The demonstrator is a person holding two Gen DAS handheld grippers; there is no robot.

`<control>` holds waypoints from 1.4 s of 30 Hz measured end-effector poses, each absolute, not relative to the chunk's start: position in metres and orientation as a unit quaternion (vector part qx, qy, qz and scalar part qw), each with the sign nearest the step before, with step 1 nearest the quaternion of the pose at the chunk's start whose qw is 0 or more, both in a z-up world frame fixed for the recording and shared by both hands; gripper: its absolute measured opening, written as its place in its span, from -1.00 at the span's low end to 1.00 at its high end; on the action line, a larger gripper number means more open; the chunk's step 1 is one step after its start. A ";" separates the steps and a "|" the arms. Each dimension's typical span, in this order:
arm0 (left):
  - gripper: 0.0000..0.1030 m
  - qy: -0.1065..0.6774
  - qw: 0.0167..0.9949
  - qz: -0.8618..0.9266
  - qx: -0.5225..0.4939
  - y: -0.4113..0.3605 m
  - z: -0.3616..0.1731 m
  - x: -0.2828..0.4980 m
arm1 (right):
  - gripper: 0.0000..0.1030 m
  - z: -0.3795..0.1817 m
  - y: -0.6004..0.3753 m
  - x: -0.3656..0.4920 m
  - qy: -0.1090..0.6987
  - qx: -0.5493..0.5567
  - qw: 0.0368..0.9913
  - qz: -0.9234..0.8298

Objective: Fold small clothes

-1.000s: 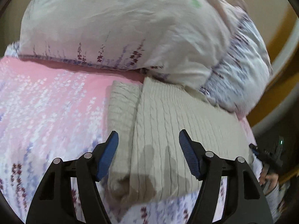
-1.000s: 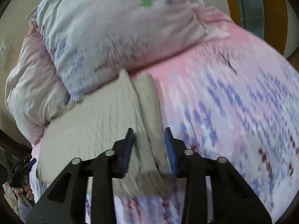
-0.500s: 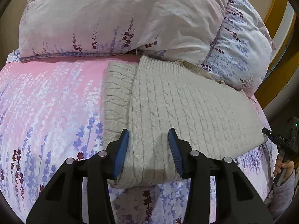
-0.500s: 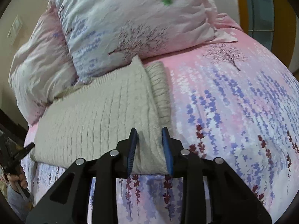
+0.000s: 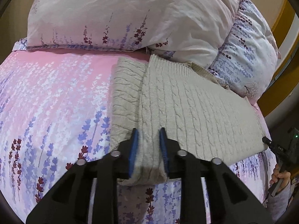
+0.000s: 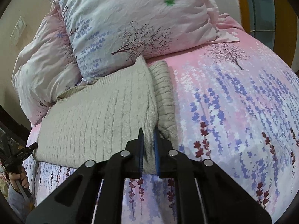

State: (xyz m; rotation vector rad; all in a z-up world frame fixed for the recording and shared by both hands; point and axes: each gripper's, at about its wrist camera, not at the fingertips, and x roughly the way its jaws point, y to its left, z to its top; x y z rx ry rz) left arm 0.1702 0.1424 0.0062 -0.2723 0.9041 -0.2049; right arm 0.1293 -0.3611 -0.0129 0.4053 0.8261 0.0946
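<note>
Both sets of jaws have narrowed since a second ago, and both cameras now sit steady over the near hem. Left gripper: jaws closing, a bunched ridge of the knit sweater between the blue pads, pads already touching the fabric at lower centre of the frame. Right gripper: jaws closing too, nearly together, a thinner pinch of the same folded edge clamped between them.

Sweater lies flat on the bed, folded lengthwise. The wide cable-knit panel fills centre frame; a narrower folded strip, probably a sleeve, runs beside it on the side toward the open pink sheet. Far end is tucked against the pillows at upper frame.

Each wrist view shows what I take to be the other gripper and its hand at the sweater's opposite near corner, at the frame edge. That is odd, since both views seem to have the same corner between their jaws. Can't resolve it.

My read: grasp phase nearly done. Next is likely lifting the near hem and carrying it toward the pillows for a crosswise fold. Risk: thick bunched knit slipping, or only the top layer caught.
</note>
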 end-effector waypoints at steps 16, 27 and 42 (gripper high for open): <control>-0.82 0.426 0.885 -0.136 -0.131 0.142 0.015 0.150 | -0.86 -0.006 -0.376 0.103 0.373 0.257 0.890 0.059; -0.34 0.419 0.890 -0.128 -0.125 0.146 0.017 0.149 | -0.46 -0.017 -0.360 0.120 0.415 0.199 0.888 0.001; 0.43 0.450 0.846 -0.121 -0.259 0.180 -0.001 0.193 | 0.06 0.015 -0.201 0.192 0.385 0.031 0.918 0.087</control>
